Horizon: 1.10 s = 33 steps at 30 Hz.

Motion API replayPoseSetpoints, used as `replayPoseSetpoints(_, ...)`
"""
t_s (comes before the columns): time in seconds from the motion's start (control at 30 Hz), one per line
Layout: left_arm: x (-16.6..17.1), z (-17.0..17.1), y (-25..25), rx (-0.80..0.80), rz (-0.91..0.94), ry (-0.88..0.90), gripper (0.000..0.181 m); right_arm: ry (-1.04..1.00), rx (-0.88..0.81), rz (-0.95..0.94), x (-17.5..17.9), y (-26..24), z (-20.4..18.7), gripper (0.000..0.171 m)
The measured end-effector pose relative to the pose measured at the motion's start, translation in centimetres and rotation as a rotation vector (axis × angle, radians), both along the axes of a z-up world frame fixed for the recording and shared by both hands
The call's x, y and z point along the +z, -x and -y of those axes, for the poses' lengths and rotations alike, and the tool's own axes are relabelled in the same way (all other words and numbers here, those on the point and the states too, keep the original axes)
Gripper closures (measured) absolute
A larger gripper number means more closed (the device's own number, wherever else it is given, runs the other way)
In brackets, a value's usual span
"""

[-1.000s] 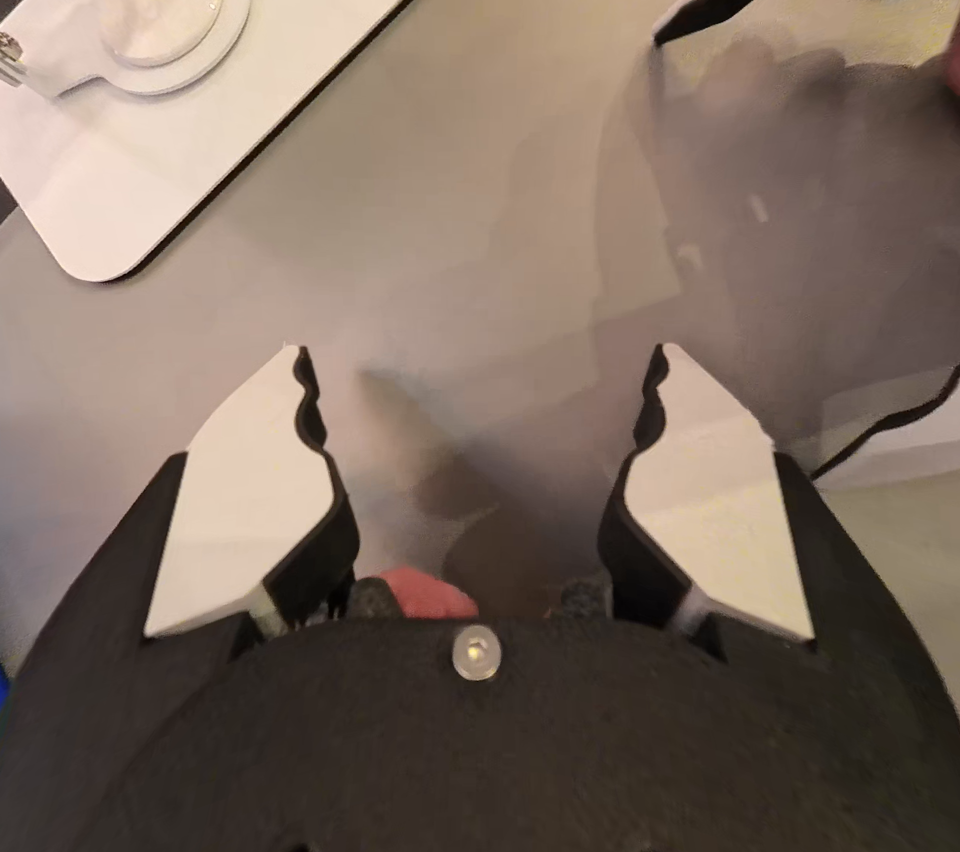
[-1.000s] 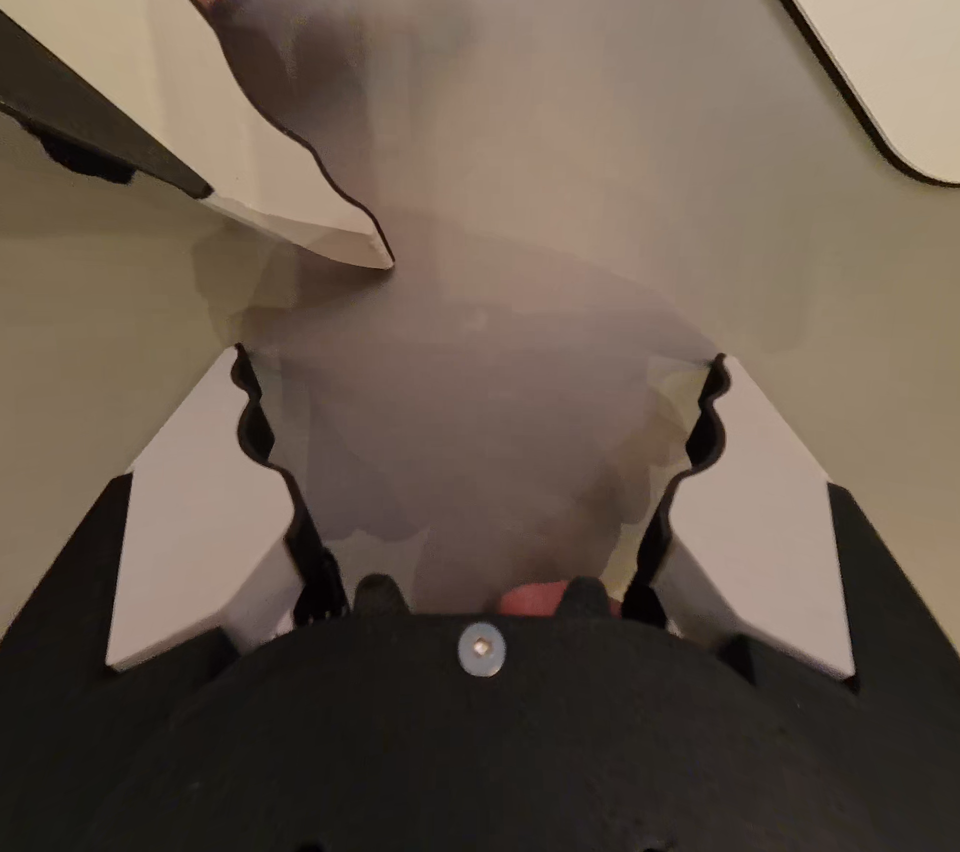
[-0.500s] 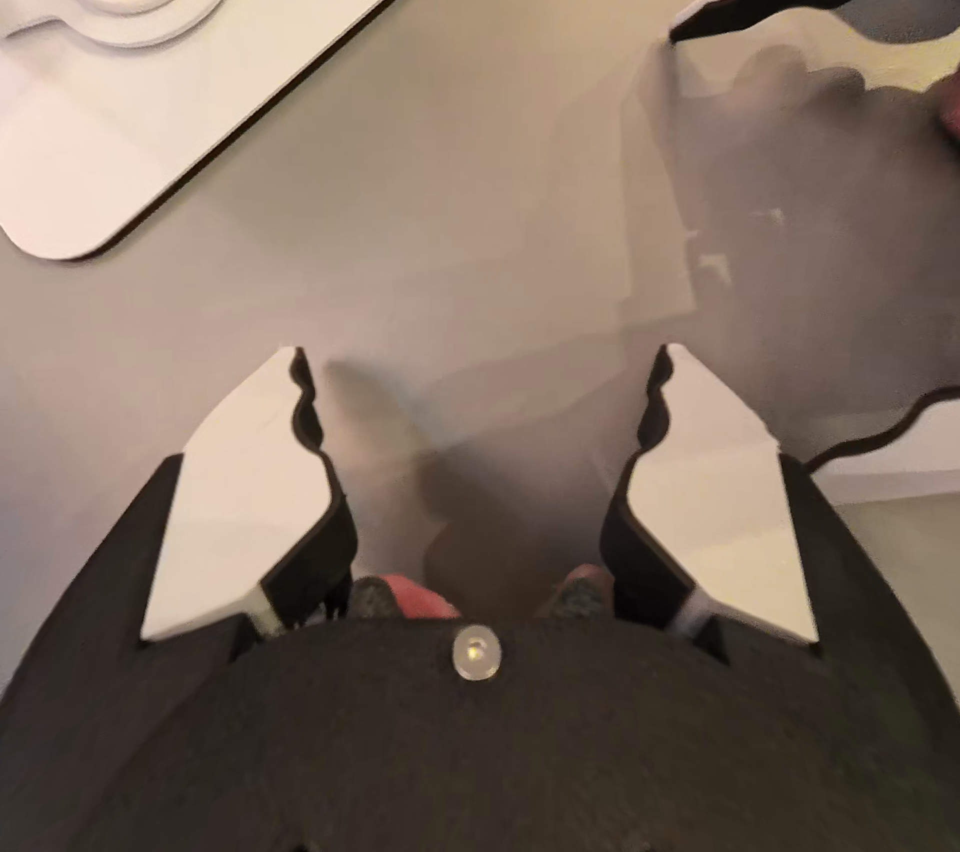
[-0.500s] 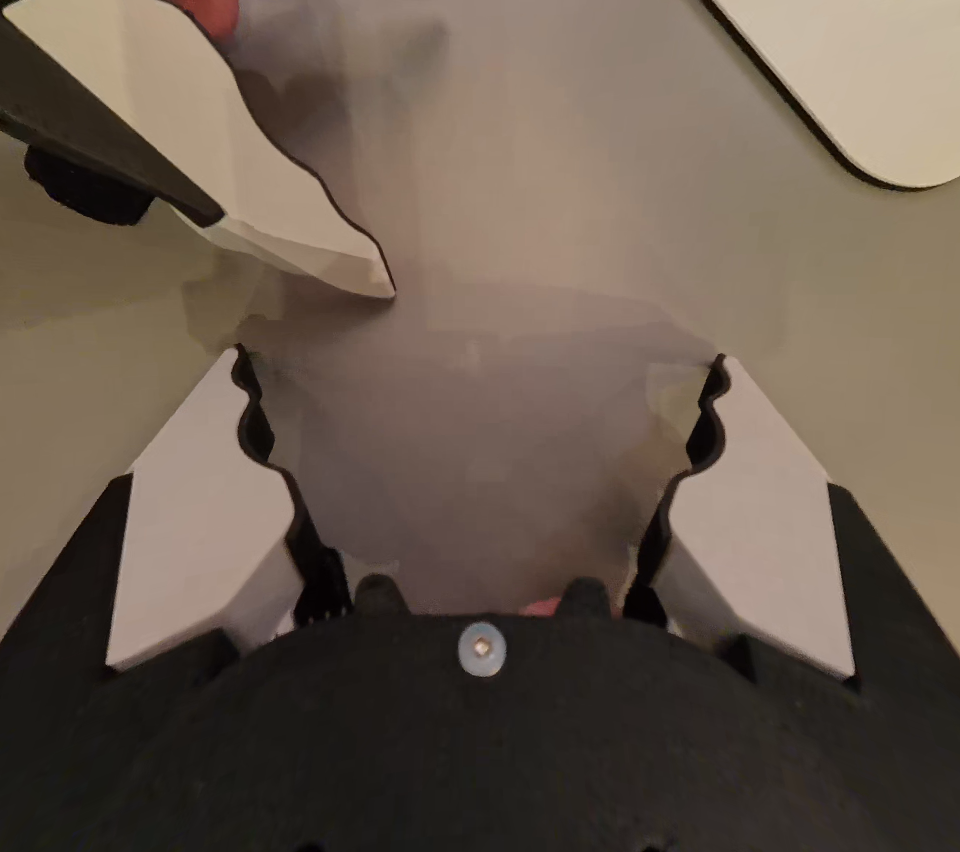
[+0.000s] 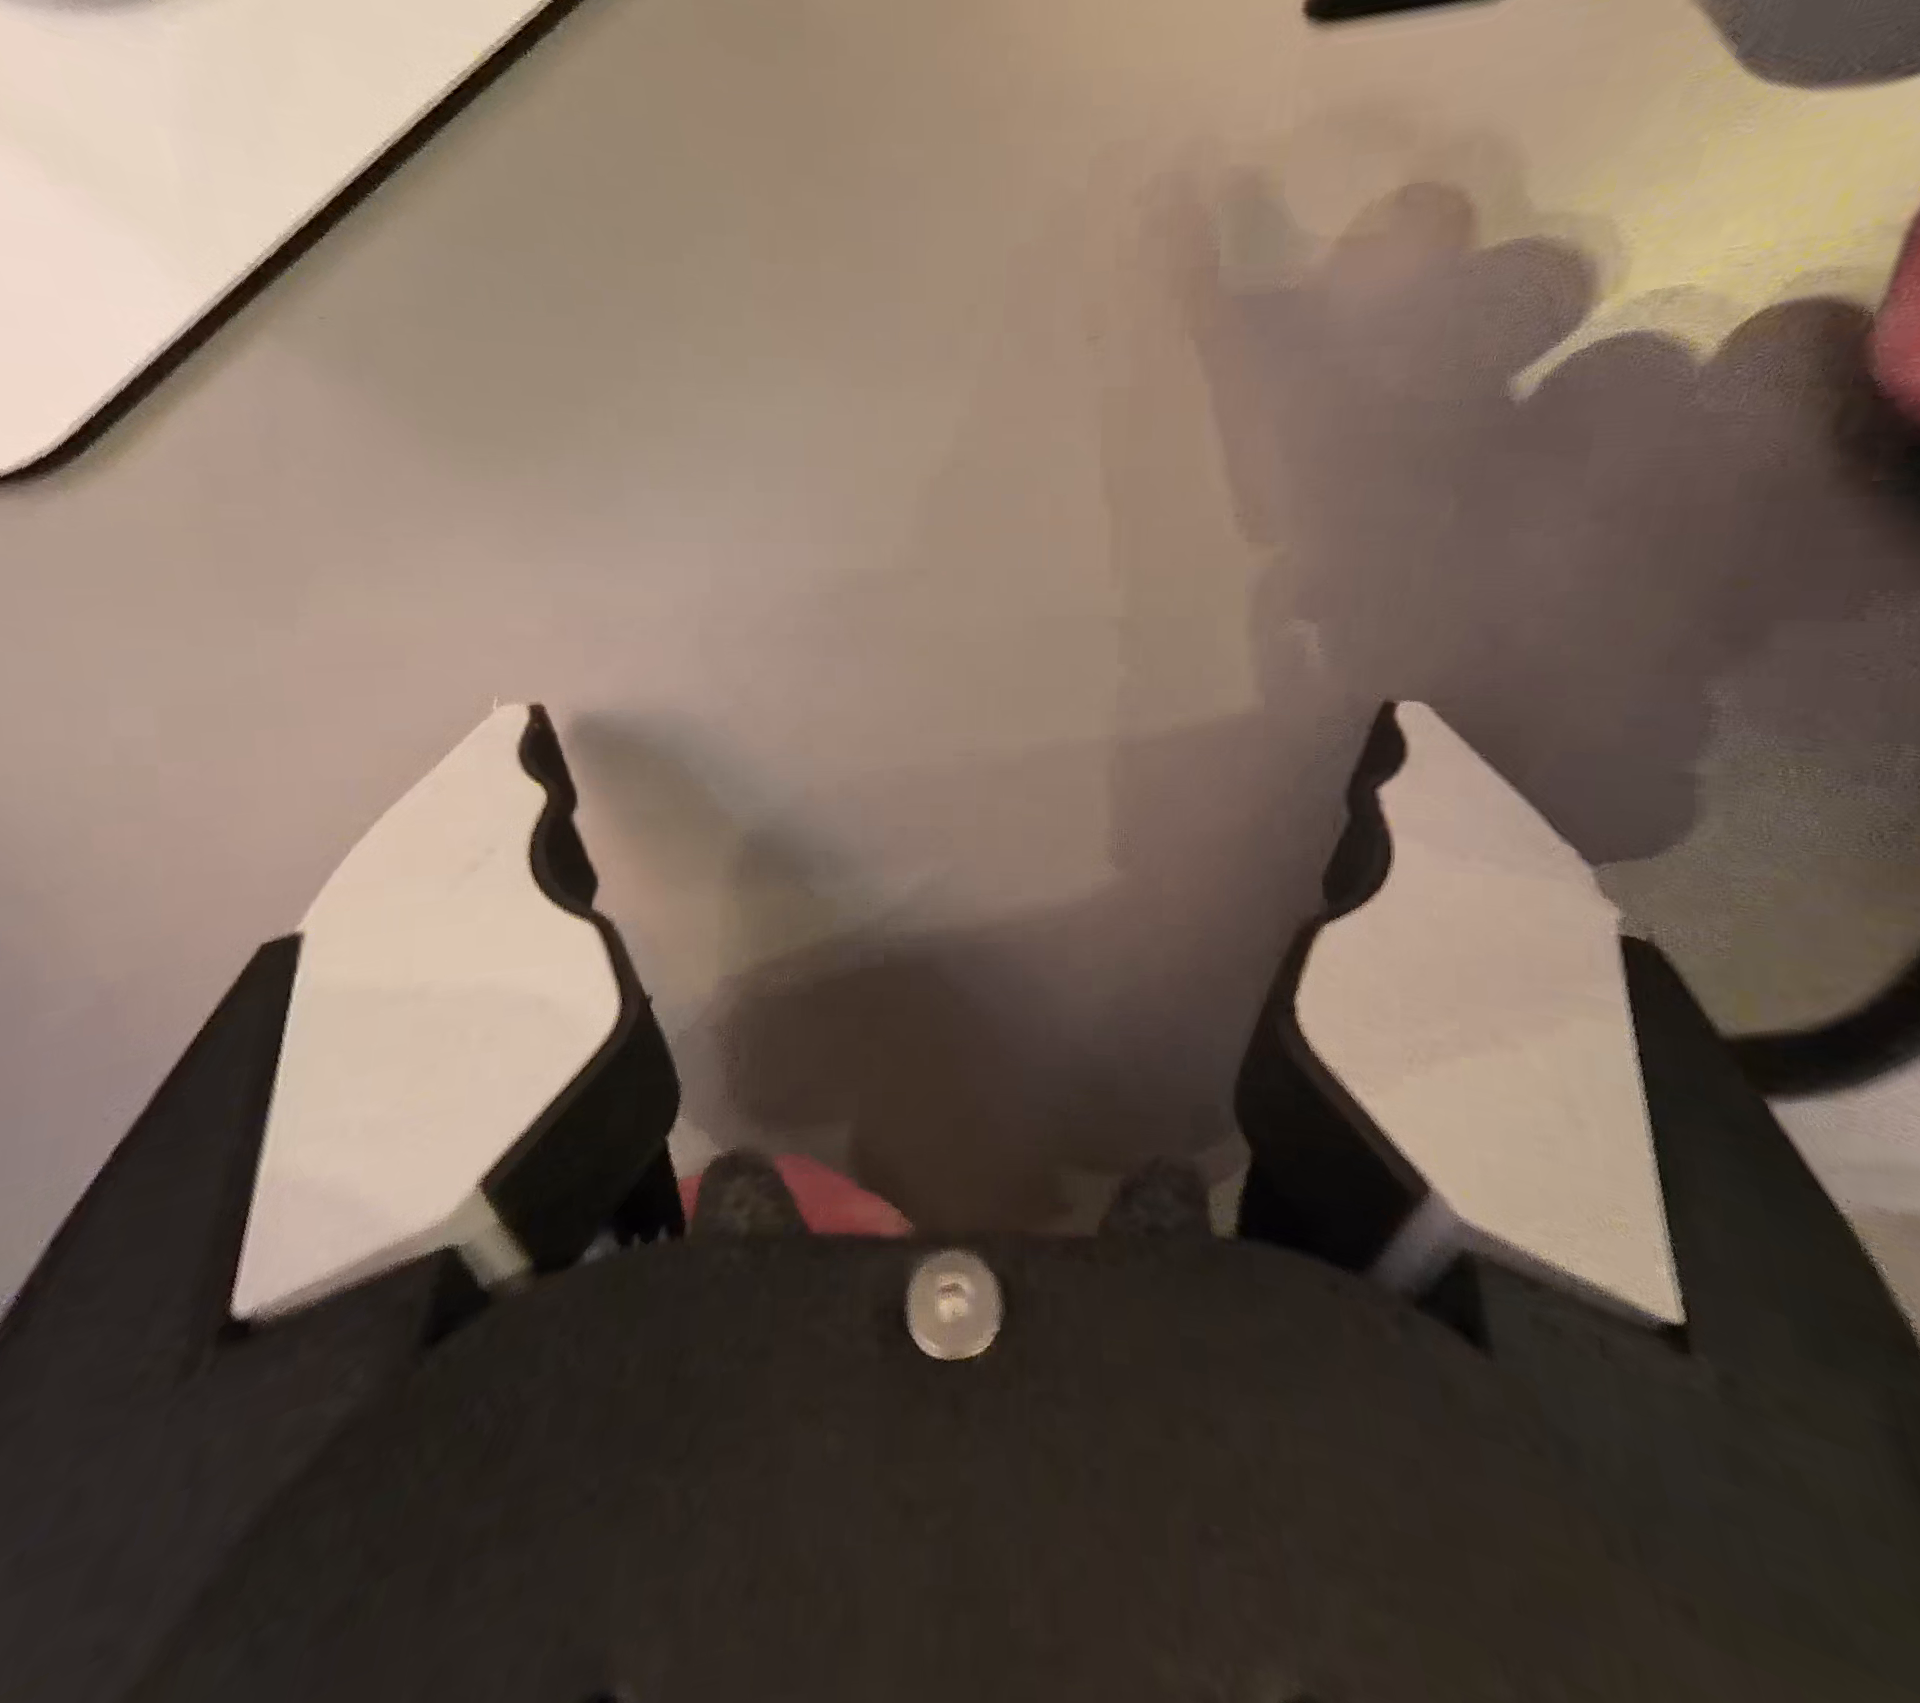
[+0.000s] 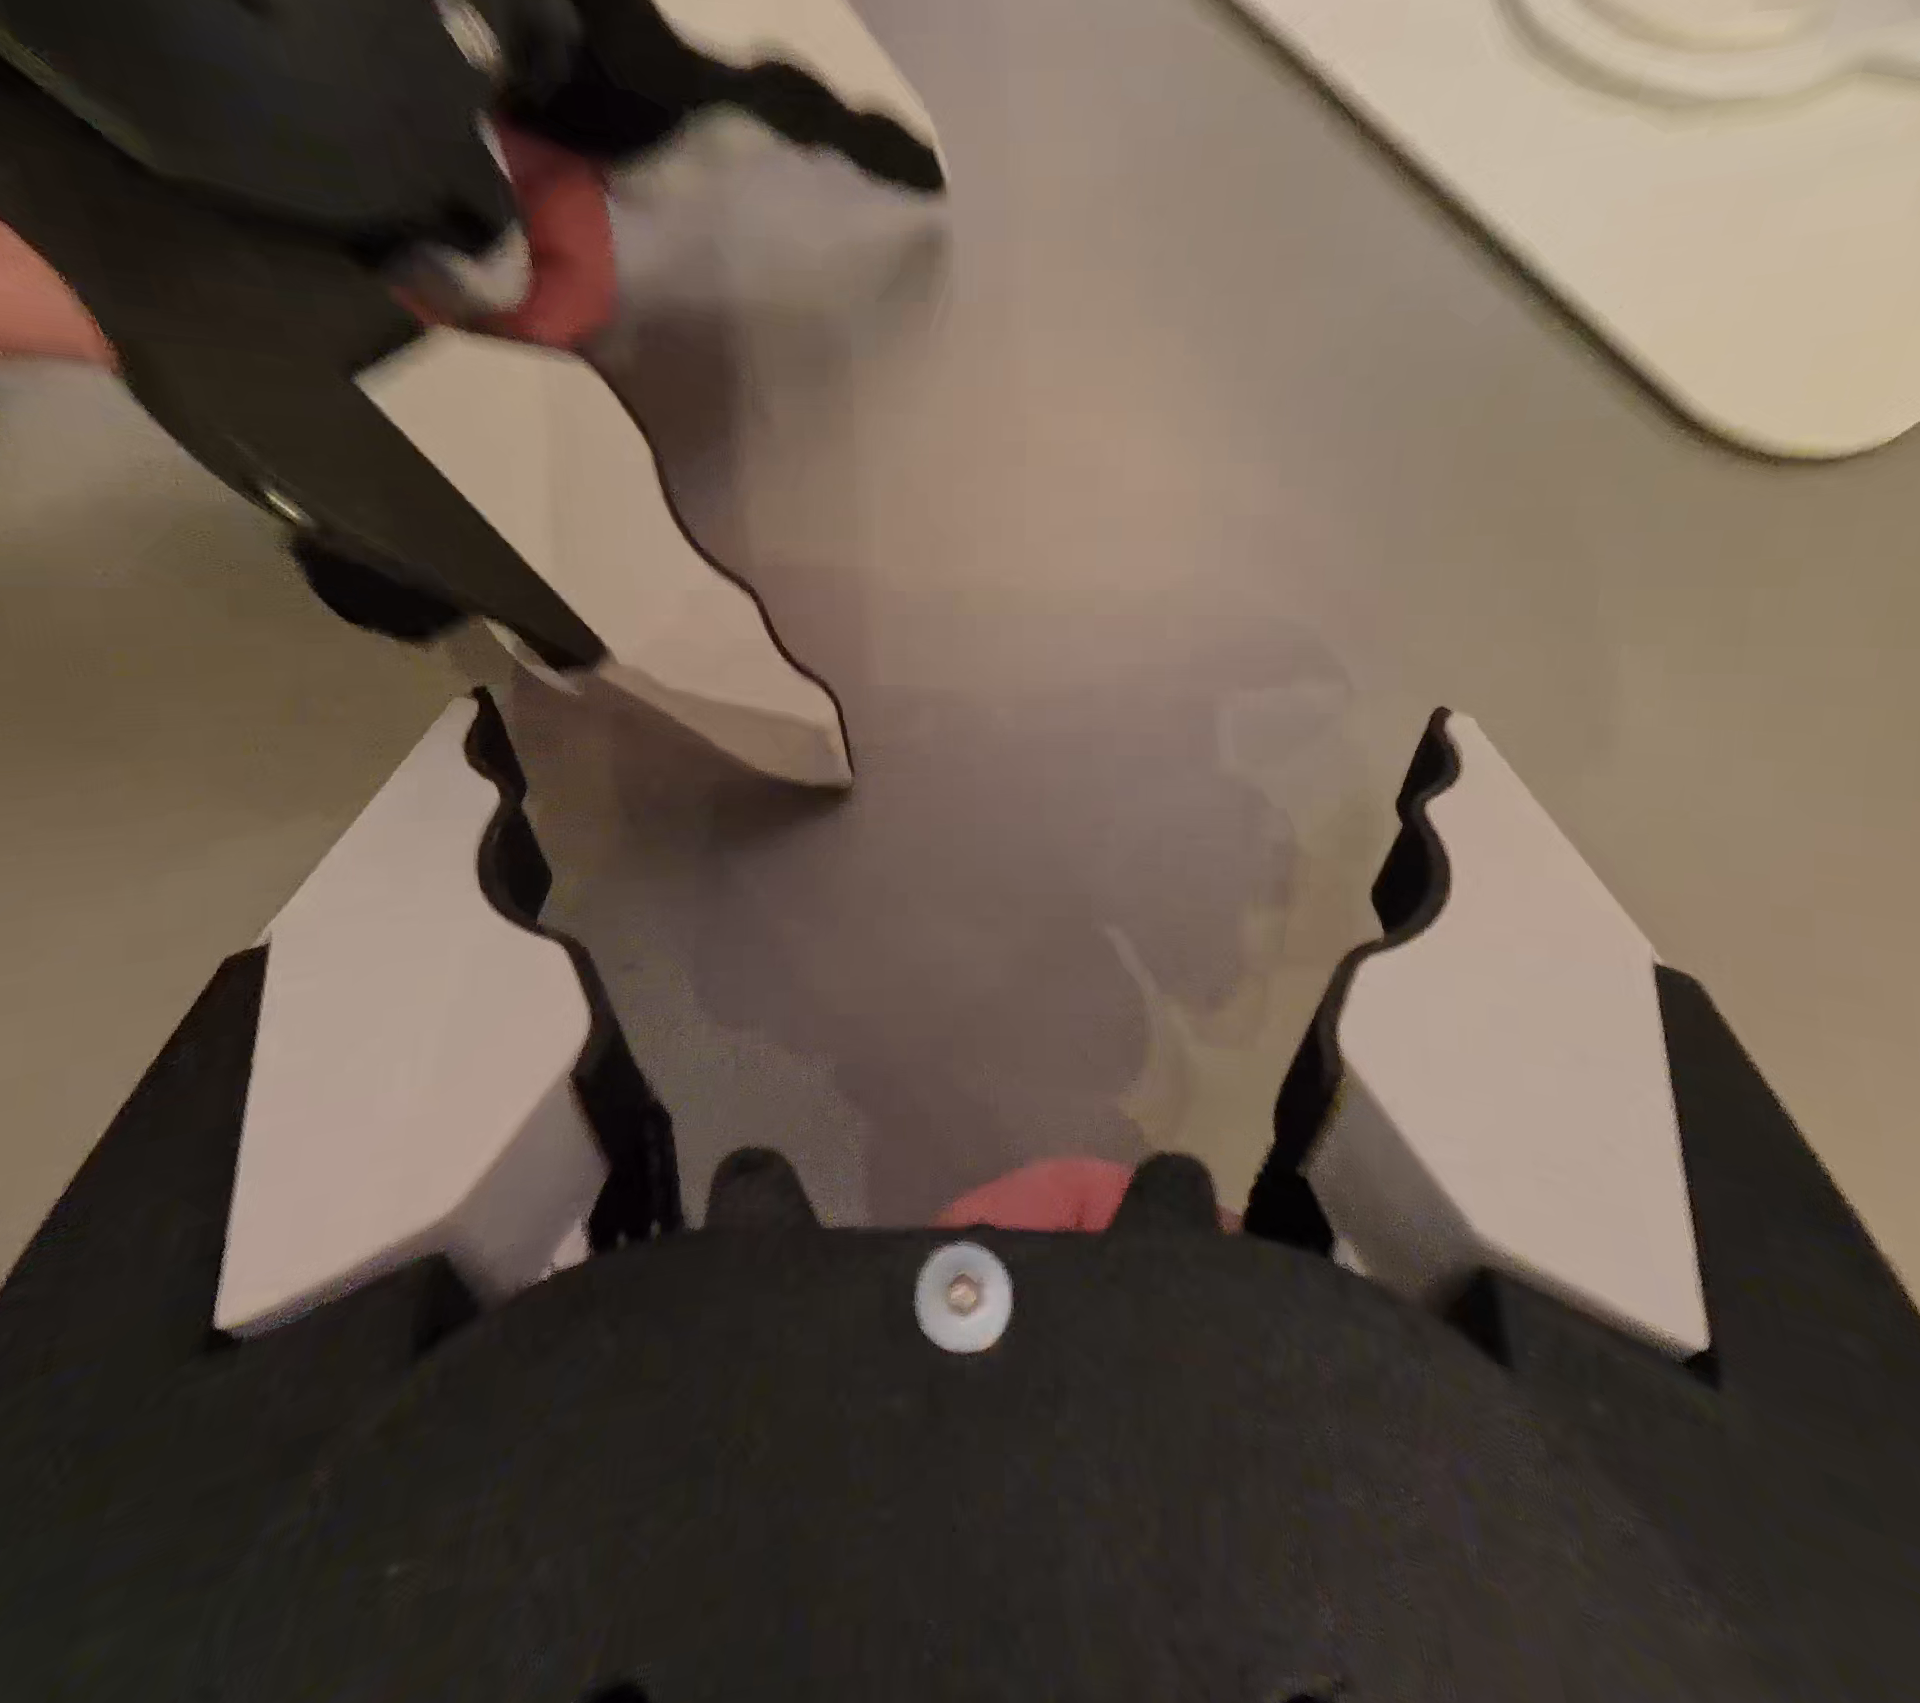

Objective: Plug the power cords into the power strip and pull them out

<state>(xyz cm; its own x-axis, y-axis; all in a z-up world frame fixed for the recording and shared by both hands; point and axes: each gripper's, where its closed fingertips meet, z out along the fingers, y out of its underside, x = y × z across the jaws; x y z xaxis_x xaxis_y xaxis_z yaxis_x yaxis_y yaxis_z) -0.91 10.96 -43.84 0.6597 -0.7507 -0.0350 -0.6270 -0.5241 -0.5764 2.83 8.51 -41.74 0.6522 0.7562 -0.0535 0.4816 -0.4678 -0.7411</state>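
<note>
1. Left wrist view: left tongs (image 5: 956, 718) spread wide, empty, over bare table (image 5: 831, 354); white board (image 5: 260, 95) ahead-left.
2. Right tongs (image 6: 961, 718) equally wide, empty.
3. No cords or strip visible; best locate them before closing.

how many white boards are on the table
1. The white board lies flat at the upper right of the right wrist view; the same board shows at the upper left of the left wrist view. More may lie outside both views.
</note>
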Motion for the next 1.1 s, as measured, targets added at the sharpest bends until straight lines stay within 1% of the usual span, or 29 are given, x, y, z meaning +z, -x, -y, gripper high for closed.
replayPoseSetpoints(0.03, 0.0, 0.0, 0.0, -0.001, 0.001, -0.003, 0.045, -0.038, -0.008, -0.001, 0.8, 0.2, -0.3, 0.02)
replayPoseSetpoints(0.07, 0.0, 0.1, -0.1, -0.002, 0.0, -0.001, 0.045, -0.065, 0.023, 0.013, 1.3, 0.8, 0.0, 0.023)
replayPoseSetpoints(0.1, 0.0, 0.2, -0.3, -0.013, -0.001, 0.003, 0.044, -0.062, 0.073, 0.023, 1.3, 1.6, 0.7, 0.016)
replayPoseSetpoints(0.23, -0.3, 0.8, -1.0, -0.021, -0.002, 0.041, 0.042, -0.053, 0.135, 0.039, 0.8, 4.1, 1.9, 0.029)
replayPoseSetpoints(0.33, -0.3, 0.9, -1.1, -0.025, 0.001, 0.043, 0.043, -0.019, 0.135, -0.003, 0.5, 4.9, 2.4, 0.031)
replayPoseSetpoints(0.37, -0.3, 0.9, -1.1, -0.025, 0.001, 0.044, 0.042, 0.001, 0.161, -0.011, 0.3, 5.2, 3.0, 0.028)
replayPoseSetpoints(0.5, -0.3, 0.9, -1.3, -0.03, -0.002, 0.048, 0.041, -0.009, 0.145, -0.014, 0.0, 4.9, 2.8, 0.026)
replayPoseSetpoints(0.53, -0.3, 1.0, -1.4, -0.033, 0.0, 0.046, 0.042, -0.032, 0.116, 0.03, -0.3, 4.4, 2.1, 0.03)
replayPoseSetpoints(0.57, -0.3, 1.1, -1.7, -0.028, 0.0, 0.046, 0.042, -0.037, 0.096, 0.07, -0.7, 4.1, 1.6, 0.029)
replayPoseSetpoints(0.67, -0.4, 1.7, -2.5, -0.055, -0.01, 0.054, 0.037, -0.014, 0.164, 0.106, -1.8, 5.1, 2.1, 0.041)
replayPoseSetpoints(0.7, -0.4, 1.7, -2.6, -0.054, -0.01, 0.056, 0.037, -0.007, 0.181, 0.097, -1.7, 5.4, 2.3, 0.055)
replayPoseSetpoints(0.73, -0.4, 1.7, -2.5, -0.049, -0.008, 0.055, 0.038, -0.009, 0.185, 0.095, -1.6, 5.6, 2.4, 0.061)
replayPoseSetpoints(0.77, -0.2, 1.4, -2.4, -0.023, -0.004, 0.052, 0.043, -0.015, 0.177, 0.086, -1.5, 5.6, 2.2, 0.075)
replayPoseSetpoints(0.8, -0.2, 1.2, -2.2, -0.003, -0.014, 0.048, 0.045, -0.018, 0.176, 0.081, -1.4, 5.7, 2.2, 0.085)
replayPoseSetpoints(0.83, 0.0, 1.0, -2.2, 0.002, -0.017, 0.033, 0.048, -0.022, 0.183, 0.079, -1.3, 5.8, 2.2, 0.094)
replayPoseSetpoints(0.87, 0.1, 0.7, -2.0, 0.013, -0.026, 0.016, 0.047, -0.021, 0.178, 0.078, -1.3, 5.9, 2.1, 0.098)
replayPoseSetpoints(0.9, 0.1, 0.5, -1.9, 0.017, -0.038, 0.006, 0.042, -0.024, 0.176, 0.081, -1.3, 5.9, 2.0, 0.101)
replayPoseSetpoints(1.0, 0.2, 0.1, -1.5, 0.029, -0.058, -0.018, 0.035, -0.024, 0.166, 0.08, -1.3, 5.9, 1.8, 0.101)
replayPoseSetpoints(1.1, 0.4, 0.0, -0.9, 0.076, -0.076, -0.034, 0.036, -0.025, 0.16, 0.078, -1.2, 6.0, 1.8, 0.098)
